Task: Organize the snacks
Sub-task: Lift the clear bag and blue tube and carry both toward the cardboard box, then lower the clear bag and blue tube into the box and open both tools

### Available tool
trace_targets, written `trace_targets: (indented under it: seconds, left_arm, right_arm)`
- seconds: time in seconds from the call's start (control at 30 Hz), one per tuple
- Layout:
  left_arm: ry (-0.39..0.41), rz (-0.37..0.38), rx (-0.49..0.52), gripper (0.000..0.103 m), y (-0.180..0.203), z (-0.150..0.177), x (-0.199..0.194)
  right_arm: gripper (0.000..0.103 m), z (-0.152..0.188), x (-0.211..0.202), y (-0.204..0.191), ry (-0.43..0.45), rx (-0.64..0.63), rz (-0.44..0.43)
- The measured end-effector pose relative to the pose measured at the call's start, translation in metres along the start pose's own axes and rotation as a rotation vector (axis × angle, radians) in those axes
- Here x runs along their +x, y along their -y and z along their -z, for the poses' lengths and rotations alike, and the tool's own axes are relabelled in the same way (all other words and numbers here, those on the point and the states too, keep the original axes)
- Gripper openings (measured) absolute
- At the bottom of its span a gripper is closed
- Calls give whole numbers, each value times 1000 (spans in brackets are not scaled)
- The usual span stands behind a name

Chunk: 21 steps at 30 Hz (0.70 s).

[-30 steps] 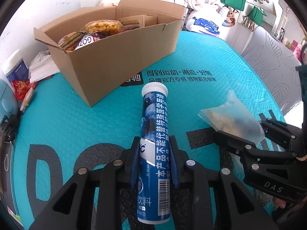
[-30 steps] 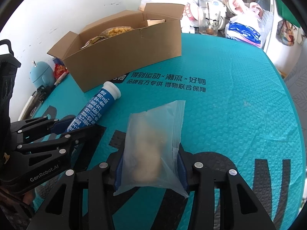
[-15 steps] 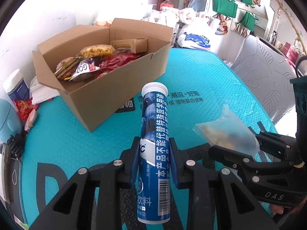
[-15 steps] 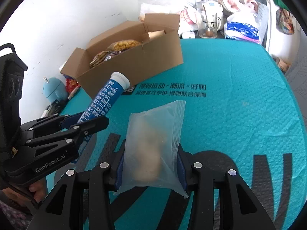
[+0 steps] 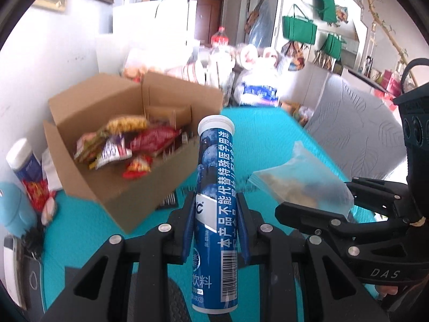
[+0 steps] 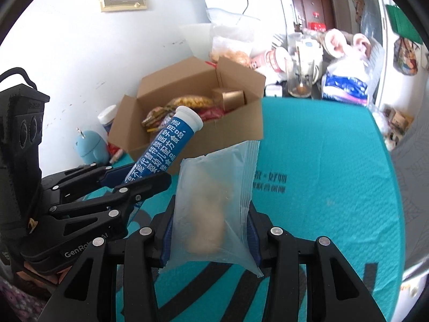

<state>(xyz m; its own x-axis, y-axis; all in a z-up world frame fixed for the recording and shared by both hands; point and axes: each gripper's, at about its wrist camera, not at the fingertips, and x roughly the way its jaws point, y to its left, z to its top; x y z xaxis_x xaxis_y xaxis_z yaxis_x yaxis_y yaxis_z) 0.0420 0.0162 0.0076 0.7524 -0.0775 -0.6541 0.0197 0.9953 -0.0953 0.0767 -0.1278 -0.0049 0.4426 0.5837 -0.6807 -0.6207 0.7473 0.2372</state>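
The blue tube (image 5: 216,209) has a glossy printed label and a smooth white plastic cap. The bag (image 6: 214,209) is thin, translucent, creased plastic film. The box (image 5: 112,166) is matt brown corrugated cardboard; the snack packets (image 5: 126,145) inside are shiny foil. The table cover (image 6: 335,182) is teal, matt, finely dimpled. Both grippers' fingers (image 5: 150,263) are matt black plastic with bright metal screw heads.

Blue tube (image 5: 216,187) w/ white cap, Chinese text + barcode, clamped lengthwise in left gripper (image 5: 216,230), cap pointing fwd. Clear bag (image 6: 214,209) of pale snack pinched in right gripper (image 6: 210,230). Open cardboard box (image 5: 88,187) of snack packs ahead-left.
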Motion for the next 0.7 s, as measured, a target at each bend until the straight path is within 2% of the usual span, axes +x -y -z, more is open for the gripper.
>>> trace_targets:
  seconds: [0.37,0.5,0.7]
  left_arm:
    - [146,-48,4,27,-14,-49,-27]
    - [234,-108,13,27,-25,-74,-37]
    - [313,-150,-1,27,-50,-108,-36]
  right_arm:
    - [43,-57,-10,-13,62,-82,-37]
    - [43,-82,-7,-22,90,-128,-61]
    - [43,-127,8,-34,125,-198,-68]
